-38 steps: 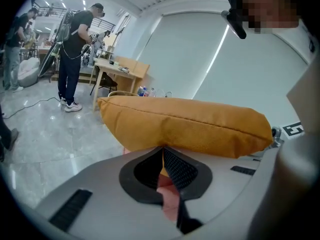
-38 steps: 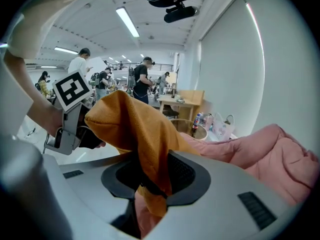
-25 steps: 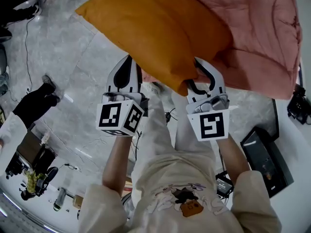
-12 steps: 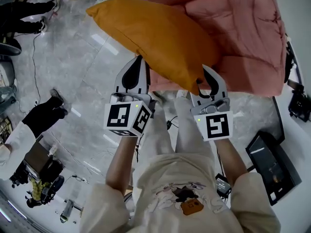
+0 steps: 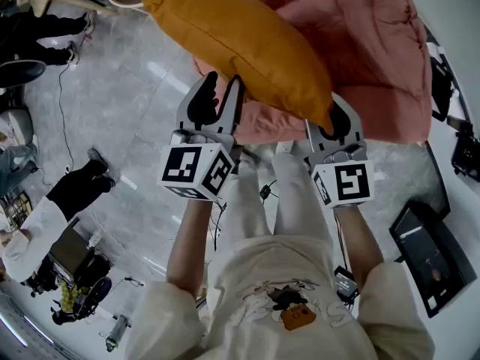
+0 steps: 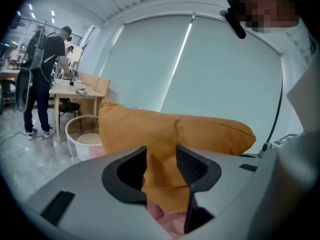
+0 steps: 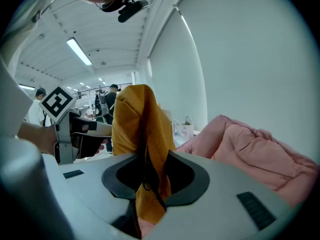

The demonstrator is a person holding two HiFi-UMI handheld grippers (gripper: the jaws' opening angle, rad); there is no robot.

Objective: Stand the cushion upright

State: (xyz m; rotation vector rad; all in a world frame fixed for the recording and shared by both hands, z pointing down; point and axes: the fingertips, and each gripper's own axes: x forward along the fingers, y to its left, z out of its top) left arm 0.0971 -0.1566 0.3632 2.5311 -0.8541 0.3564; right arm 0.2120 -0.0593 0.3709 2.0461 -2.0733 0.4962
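An orange cushion (image 5: 240, 43) hangs slanted in the air in front of a pink quilt (image 5: 375, 43). My right gripper (image 5: 330, 122) is shut on the cushion's lower right corner, and its own view shows the fabric (image 7: 140, 119) and a dark zip edge pinched between the jaws. My left gripper (image 5: 223, 88) is at the cushion's lower edge. Its jaws have just been opening and now stand apart, with a fold of the cushion (image 6: 170, 129) still lying loose in the gap of the left gripper (image 6: 161, 156). The cushion's far end is out of both grippers' reach.
A round white basket (image 6: 85, 134) stands by the quilt. Behind it a person (image 6: 47, 69) stands at a wooden table (image 6: 75, 91). Another person (image 5: 60, 193) and gear are on the grey floor at left, and a black case (image 5: 427, 253) lies at right.
Both grippers have carried the cushion away from me and up toward the pink quilt. The left gripper's jaws, shut on the cushion's edge before, now stand apart.
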